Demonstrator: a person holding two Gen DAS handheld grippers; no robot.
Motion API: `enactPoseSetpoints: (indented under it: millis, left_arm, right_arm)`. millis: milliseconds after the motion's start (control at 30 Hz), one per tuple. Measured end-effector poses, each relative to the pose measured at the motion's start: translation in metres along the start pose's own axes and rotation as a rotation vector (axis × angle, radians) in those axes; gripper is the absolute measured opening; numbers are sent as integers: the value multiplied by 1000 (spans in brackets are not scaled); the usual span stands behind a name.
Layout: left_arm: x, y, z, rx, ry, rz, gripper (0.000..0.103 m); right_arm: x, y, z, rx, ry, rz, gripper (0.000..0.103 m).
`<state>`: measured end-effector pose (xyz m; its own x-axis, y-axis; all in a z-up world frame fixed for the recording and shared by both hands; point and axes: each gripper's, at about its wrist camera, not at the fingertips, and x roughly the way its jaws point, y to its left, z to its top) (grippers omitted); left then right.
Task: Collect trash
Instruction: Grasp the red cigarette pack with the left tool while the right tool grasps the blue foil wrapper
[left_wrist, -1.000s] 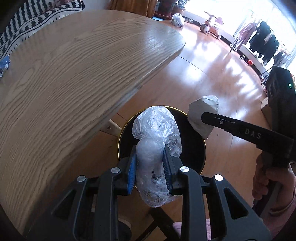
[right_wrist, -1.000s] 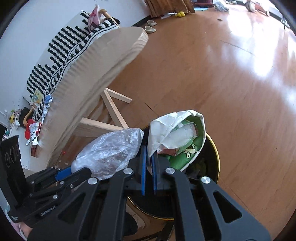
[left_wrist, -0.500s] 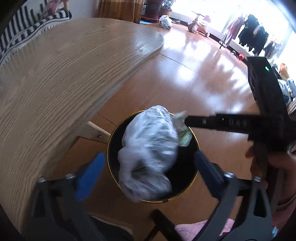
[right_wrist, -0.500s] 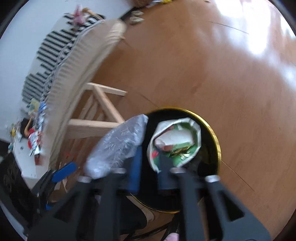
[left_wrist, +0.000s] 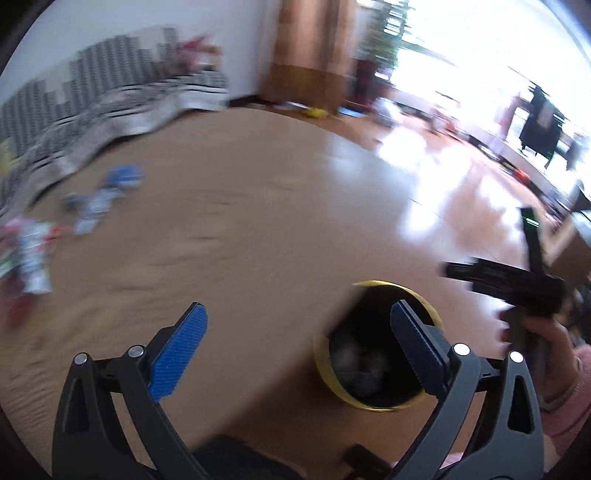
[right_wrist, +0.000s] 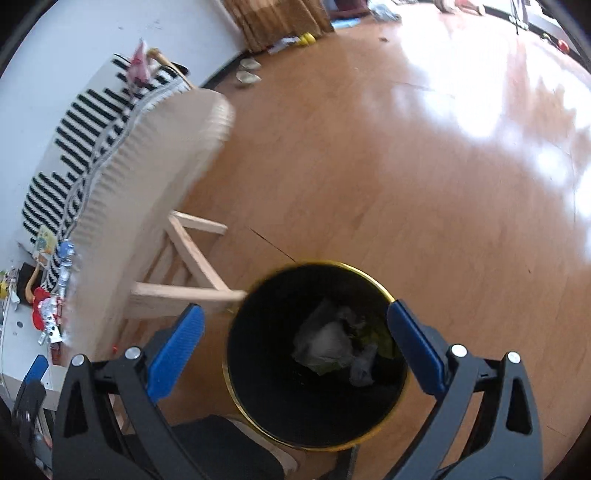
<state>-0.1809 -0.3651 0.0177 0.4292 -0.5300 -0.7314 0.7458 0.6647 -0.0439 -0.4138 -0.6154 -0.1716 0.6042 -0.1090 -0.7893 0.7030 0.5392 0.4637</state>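
Observation:
A black trash bin with a gold rim (right_wrist: 384, 291) stands on the floor beside the wooden table; it also shows in the left wrist view (left_wrist: 424, 299). Crumpled clear plastic and a paper wrapper (right_wrist: 328, 343) lie inside it. My right gripper (right_wrist: 295, 347) is open and empty above the bin. My left gripper (left_wrist: 295, 350) is open and empty over the table edge, left of the bin. Several blurred wrappers (left_wrist: 33, 243) and blue scraps (left_wrist: 107, 195) lie on the table's far left. The right gripper's body (left_wrist: 509, 284) shows at the right of the left wrist view.
The round wooden table (left_wrist: 229, 221) fills the left wrist view; its legs (right_wrist: 184, 273) stand next to the bin. A striped sofa (right_wrist: 81, 140) lies behind. Shiny wooden floor (right_wrist: 406, 166) stretches to the right.
Both grippers opened and dropped the plastic bag and the paper wrapper into the bin. The left gripper then swung up and left over the table; the right rose above the bin.

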Motion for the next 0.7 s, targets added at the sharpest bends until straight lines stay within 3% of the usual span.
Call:
enactPoseSetpoints:
  millis: [200, 400, 567, 700]
  left_arm:
    - [-46, 111, -13, -246, -63, 226, 97]
    - [-73, 220, -45, -421, -53, 414, 97]
    - [-58, 277, -44, -500, 3, 512, 97]
    - [-32, 301, -33, -509, 24, 474, 96]
  right_arm:
    - [-18, 83, 6, -169, -115, 67, 96]
    - [3, 181, -4, -371, -103, 123, 96]
    - [44, 271, -15, -444, -26, 232, 96]
    - [70, 327, -28, -485, 24, 306, 96]
